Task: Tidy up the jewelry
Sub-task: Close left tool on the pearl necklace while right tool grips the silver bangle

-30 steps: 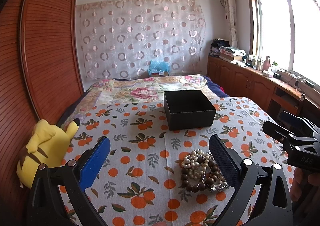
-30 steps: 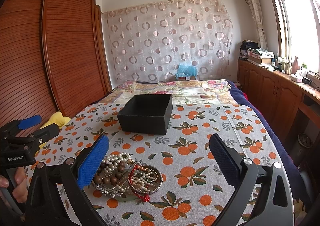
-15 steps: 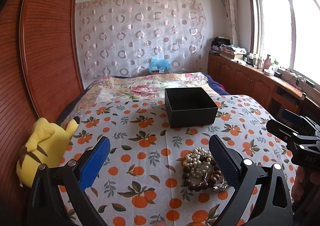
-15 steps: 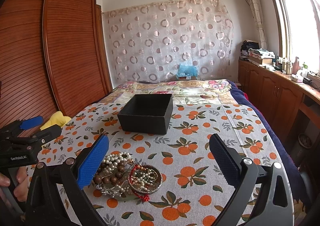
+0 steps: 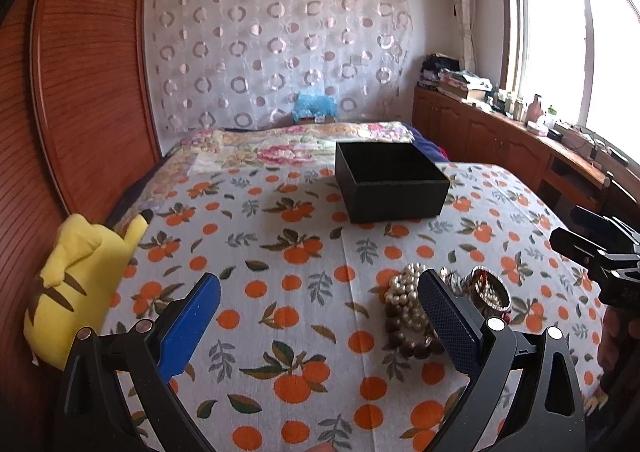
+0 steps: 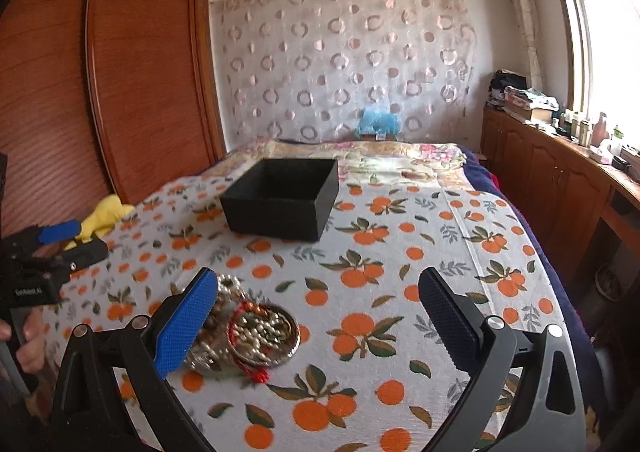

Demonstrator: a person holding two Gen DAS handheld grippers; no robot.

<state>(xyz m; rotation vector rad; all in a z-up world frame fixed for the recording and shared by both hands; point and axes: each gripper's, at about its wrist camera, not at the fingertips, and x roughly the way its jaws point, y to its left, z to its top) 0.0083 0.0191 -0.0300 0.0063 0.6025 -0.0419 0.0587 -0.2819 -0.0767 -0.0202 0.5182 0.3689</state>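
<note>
A heap of jewelry [image 5: 416, 304] lies on the orange-print cloth: pearl strands, dark wooden beads, a metal bangle. In the right wrist view the jewelry [image 6: 256, 332] shows a bangle ring and a red cord, partly behind my left finger. An open black box [image 5: 390, 182] [image 6: 284, 198] stands farther back, with nothing visible inside. My left gripper [image 5: 320, 320] is open, its right finger beside the heap. My right gripper [image 6: 320, 324] is open, the heap at its left finger. Each gripper shows at the other view's edge: the right gripper [image 5: 596, 248], the left gripper [image 6: 52, 244].
A yellow plush toy [image 5: 76, 276] lies at the cloth's left edge against the wooden wardrobe [image 5: 72, 92]. Wooden cabinets [image 6: 560, 180] with clutter run along the right under the window. A floral quilt [image 5: 288, 144] covers the bed behind the box.
Both grippers have come lower and closer to the jewelry heap. In the right wrist view the heap now sits partly behind the left finger. Both stay open.
</note>
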